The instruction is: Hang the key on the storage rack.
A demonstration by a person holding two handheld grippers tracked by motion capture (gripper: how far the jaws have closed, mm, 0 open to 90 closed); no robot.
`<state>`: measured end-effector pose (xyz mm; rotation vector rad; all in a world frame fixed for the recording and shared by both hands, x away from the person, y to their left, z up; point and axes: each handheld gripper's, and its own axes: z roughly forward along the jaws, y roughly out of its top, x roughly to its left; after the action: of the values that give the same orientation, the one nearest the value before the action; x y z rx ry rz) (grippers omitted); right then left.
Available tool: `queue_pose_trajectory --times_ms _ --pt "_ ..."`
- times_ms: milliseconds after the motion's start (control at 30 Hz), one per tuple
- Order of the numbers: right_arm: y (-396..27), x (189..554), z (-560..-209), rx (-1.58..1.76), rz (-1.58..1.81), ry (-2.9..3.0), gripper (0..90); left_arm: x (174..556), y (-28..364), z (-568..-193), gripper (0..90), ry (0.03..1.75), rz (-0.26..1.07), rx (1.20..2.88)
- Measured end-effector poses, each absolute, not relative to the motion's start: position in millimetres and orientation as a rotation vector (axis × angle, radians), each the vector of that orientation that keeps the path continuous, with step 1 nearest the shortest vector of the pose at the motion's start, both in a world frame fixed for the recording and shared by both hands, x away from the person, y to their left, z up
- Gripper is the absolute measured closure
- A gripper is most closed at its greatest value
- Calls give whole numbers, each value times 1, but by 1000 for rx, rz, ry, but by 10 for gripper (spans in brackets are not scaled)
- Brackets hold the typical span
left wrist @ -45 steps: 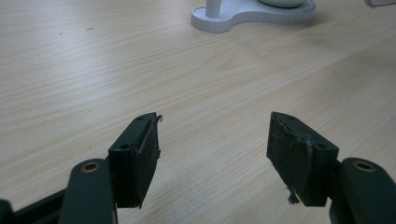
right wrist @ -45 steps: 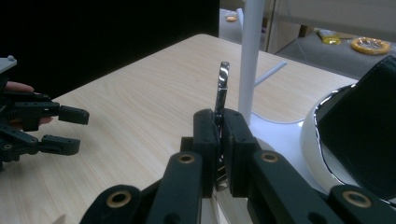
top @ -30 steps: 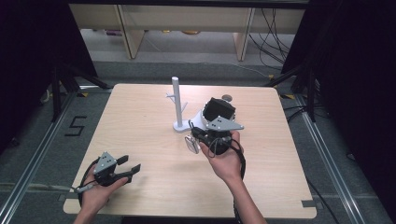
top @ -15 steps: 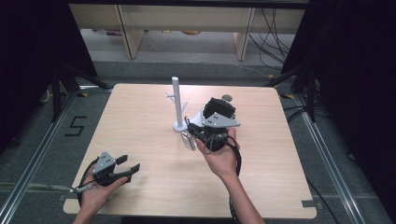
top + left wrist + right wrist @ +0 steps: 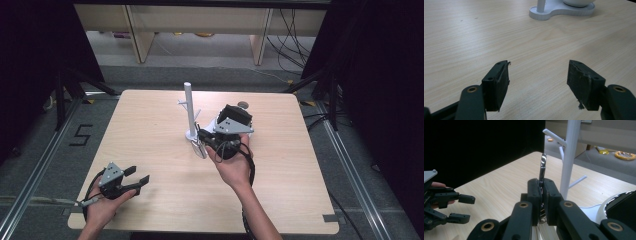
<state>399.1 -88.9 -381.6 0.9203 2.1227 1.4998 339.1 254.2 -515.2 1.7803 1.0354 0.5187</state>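
Note:
A white stand (image 5: 188, 107) with thin side pegs rises from the middle of the wooden table (image 5: 150, 125). My right gripper (image 5: 203, 136) sits just right of the stand's base, shut on a thin shiny metal piece (image 5: 543, 164). In the right gripper view that piece sticks up from between the closed jaws (image 5: 541, 188), close beside the stand's pole (image 5: 569, 157). My left gripper (image 5: 137, 175) rests near the table's front left, open with nothing between its fingers (image 5: 537, 80). The stand's base (image 5: 549, 12) lies ahead of it.
A white rounded object (image 5: 610, 206) sits on the stand's base next to my right gripper, also seen as (image 5: 577, 2). A small dark round item (image 5: 243, 105) lies behind the right hand. Shelving and cables stand beyond the table's far edge.
My right gripper has moved slightly left and nearer the stand's base, still holding the metal piece. The left gripper has stayed in place.

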Motion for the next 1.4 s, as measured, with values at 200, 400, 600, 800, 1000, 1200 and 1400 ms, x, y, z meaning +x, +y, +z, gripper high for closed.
queue_pose_trajectory --times_ms 200,400,600,800,1000,1200,1400 --pt "-84 400 -380 954 1514 2123 858 339 255 -515 333 1033 519 1779" --pt "-81 402 -381 929 1535 2127 858 339 254 -515 333 1032 519 1778" --pt "-78 405 -382 913 1536 2123 858 339 255 -514 333 1036 533 1776" --pt "-74 406 -380 942 1535 2122 858 338 256 -512 333 1046 539 1764" --pt "-71 410 -380 913 1544 2118 858 338 257 -512 333 1046 545 1759" --pt "-70 411 -379 934 1523 2112 858 338 256 -513 333 1044 546 1759" --pt "-63 417 -375 897 1540 2100 858 338 257 -512 333 1046 547 1756"
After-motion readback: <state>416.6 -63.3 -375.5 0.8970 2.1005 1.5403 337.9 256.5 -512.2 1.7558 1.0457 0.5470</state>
